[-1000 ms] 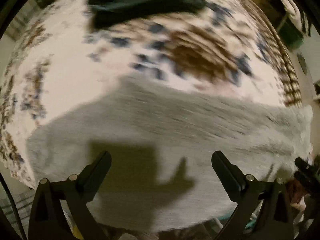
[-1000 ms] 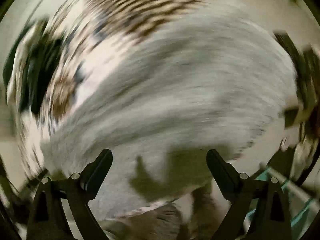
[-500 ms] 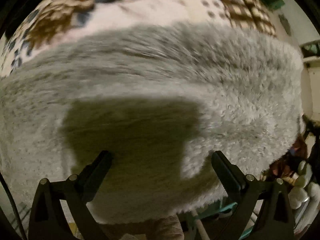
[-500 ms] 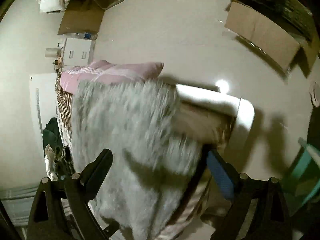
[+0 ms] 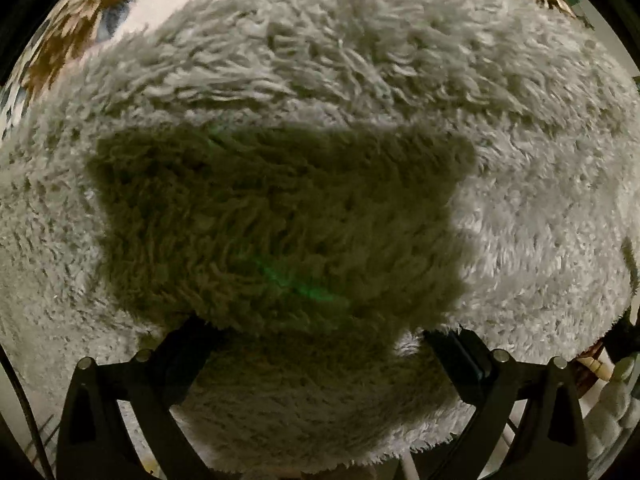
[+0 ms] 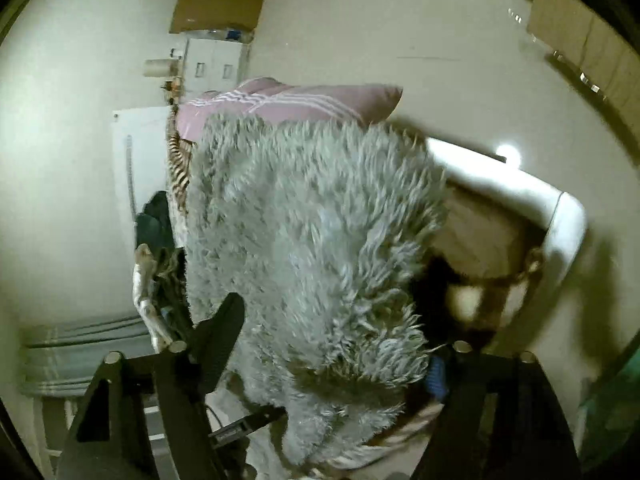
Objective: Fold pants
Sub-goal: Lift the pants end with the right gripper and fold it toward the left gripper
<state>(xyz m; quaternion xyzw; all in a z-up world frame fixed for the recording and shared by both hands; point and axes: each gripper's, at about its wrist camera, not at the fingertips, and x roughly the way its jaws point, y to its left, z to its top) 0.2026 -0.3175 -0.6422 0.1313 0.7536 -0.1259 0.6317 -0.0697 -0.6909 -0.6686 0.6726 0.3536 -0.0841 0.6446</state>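
The fluffy grey pants lie on the patterned bed, hem at the near edge. I have my left gripper spread over that hem, ready to bite, I judge. My right gripper, also spread, straddles the side edge, probably to lift both for a fold.

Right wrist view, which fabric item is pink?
The pillow with thin white stripes, beyond the shaggy grey pants; the bedspread is brown-striped.

Our left gripper has its jaws spread wide, fingertips sunk into the pile ahead. Our right gripper is spread wide too, with fleece filling the gap between its fingers.
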